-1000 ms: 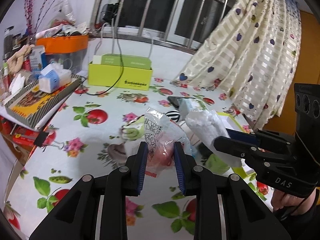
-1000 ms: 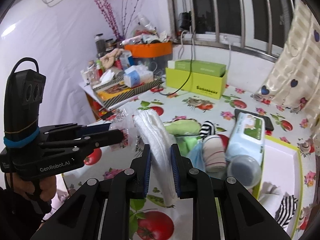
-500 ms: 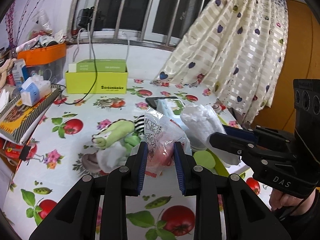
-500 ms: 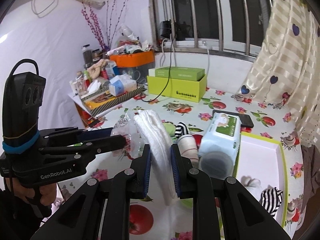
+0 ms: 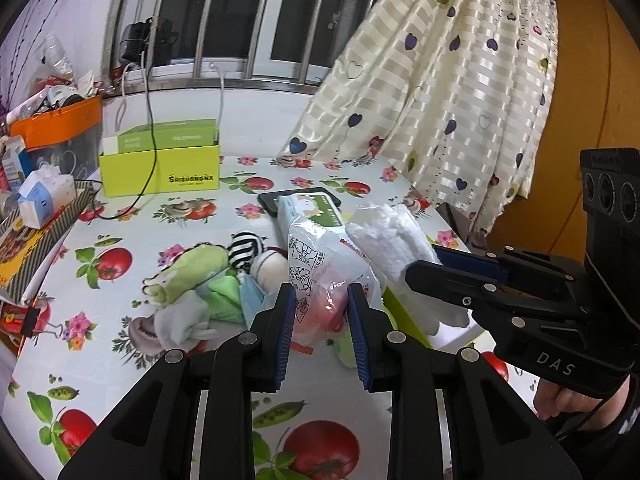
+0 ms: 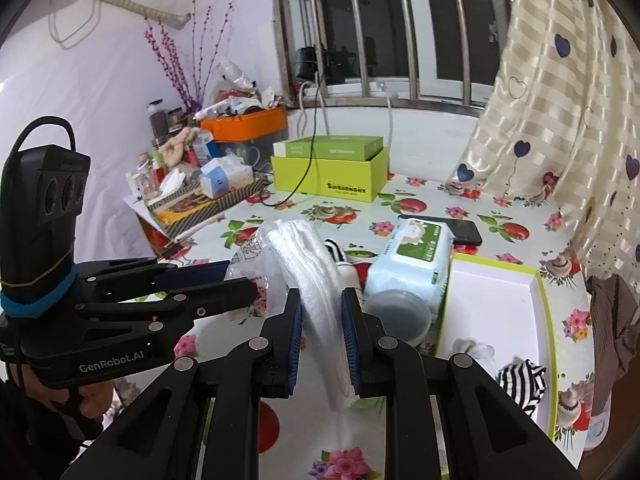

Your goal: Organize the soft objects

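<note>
My left gripper (image 5: 320, 300) is shut on a clear printed plastic bag (image 5: 324, 272) with something red inside, held above the table. My right gripper (image 6: 320, 304) is shut on a folded stack of white cloth (image 6: 312, 272) that hangs down past its fingers. Both show side by side: the white cloth (image 5: 392, 240) to the right in the left wrist view, the bag (image 6: 252, 264) to the left in the right wrist view. A white tray with a lime rim (image 6: 544, 320) holds a striped sock (image 6: 520, 380) and a white item. Soft items (image 5: 188, 280) lie piled on the tablecloth.
A wet-wipes pack (image 6: 416, 248), a grey lidded tub (image 6: 396, 312) and a black phone (image 6: 464, 230) sit by the tray. A lime box (image 6: 332, 176) with a cable stands at the back. Cluttered trays and an orange bin (image 6: 244, 124) fill the far left. A curtain (image 6: 560, 100) hangs right.
Both grippers have swung to the right over the table with their loads still held. The tray, wipes pack and curtain have come further into view, and the left-side clutter has slid away.
</note>
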`<state>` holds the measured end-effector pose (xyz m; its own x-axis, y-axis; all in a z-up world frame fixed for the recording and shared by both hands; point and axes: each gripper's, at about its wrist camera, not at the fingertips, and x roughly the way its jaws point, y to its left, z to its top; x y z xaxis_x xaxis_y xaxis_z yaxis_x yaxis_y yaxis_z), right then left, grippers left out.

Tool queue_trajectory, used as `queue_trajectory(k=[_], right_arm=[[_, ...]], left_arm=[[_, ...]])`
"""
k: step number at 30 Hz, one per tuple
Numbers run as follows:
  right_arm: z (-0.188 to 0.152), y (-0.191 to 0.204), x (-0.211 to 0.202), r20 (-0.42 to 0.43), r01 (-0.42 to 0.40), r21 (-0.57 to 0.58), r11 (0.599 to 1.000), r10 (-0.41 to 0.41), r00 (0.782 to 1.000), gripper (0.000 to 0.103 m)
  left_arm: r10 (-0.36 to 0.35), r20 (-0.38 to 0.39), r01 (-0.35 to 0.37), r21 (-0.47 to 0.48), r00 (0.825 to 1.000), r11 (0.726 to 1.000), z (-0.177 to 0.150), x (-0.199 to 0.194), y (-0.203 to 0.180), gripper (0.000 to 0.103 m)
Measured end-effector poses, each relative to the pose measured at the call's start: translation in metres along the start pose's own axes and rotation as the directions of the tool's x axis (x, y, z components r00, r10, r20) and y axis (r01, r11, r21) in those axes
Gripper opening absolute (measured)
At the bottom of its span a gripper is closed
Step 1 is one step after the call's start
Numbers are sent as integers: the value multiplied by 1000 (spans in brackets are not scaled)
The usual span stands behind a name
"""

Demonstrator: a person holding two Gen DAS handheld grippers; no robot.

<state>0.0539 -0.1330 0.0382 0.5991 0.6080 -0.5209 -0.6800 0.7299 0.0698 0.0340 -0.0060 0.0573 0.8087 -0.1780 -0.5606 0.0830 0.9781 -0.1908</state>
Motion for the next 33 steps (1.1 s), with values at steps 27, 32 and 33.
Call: queue_trajectory(k=[27,32,33], right_arm=[[-43,-102,-41,-26,177,179,968,-175,984,18],[-56,-118,-41,-59,200,207,958,-191,980,18],[-58,-120,-41,-64,202,209,957,-193,979,18]], left_arm=[[-116,-85,125,101,990,987,7,50,-73,28],[-145,-136,161,120,980,980,0,65,-88,28],[-150,-144,167,121,978,978,-2,68,-90,28]])
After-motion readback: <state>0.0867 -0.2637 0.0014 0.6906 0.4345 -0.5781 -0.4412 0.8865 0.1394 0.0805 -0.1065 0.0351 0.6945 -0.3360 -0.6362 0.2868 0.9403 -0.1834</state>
